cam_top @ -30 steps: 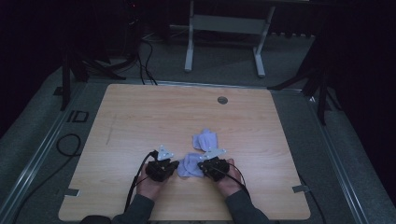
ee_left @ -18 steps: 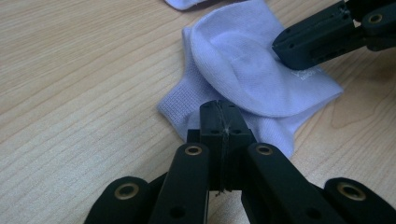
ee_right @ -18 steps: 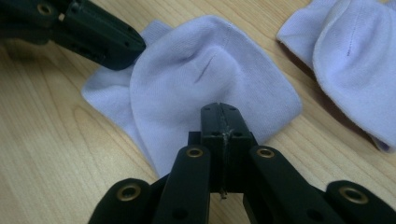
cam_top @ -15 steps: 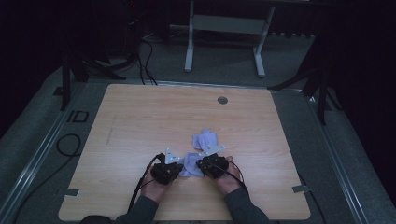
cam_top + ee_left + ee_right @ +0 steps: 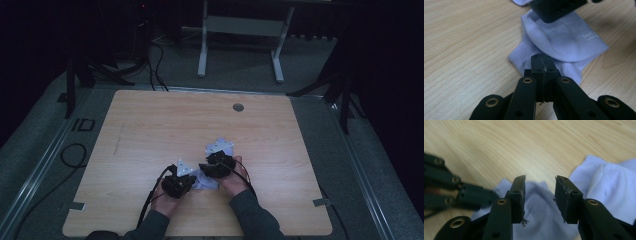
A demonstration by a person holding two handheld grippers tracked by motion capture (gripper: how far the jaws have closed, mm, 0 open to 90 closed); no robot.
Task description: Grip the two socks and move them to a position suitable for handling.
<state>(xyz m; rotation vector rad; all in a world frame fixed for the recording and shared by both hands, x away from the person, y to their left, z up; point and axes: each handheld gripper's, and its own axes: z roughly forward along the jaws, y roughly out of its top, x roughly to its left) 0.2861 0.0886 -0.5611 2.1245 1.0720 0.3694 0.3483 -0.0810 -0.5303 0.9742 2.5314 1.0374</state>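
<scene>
A pale lilac sock (image 5: 204, 182) lies flat on the wooden table (image 5: 150, 130) near its front edge, between my two grippers. My left gripper (image 5: 180, 183) is shut, its tips (image 5: 541, 61) lying over the sock's (image 5: 564, 42) near edge; no fabric shows between the jaws. My right gripper (image 5: 217, 165) is open and hovers low above the same sock (image 5: 541, 220), the jaws (image 5: 540, 183) standing apart with nothing between them. A second pale sock (image 5: 220, 146) lies just beyond the right gripper. The left gripper (image 5: 461, 195) also appears at the left of the right gripper view, its tip at the sock's corner.
A round grey grommet (image 5: 238, 107) sits in the table's far side. Bare wood spreads left, right and beyond the socks. A white metal stand (image 5: 240, 30) is on the floor behind the table, and a black cable (image 5: 70, 152) loops at the left.
The left gripper has moved right, up to the sock's edge. The right gripper has shifted slightly forward and left over the sock.
</scene>
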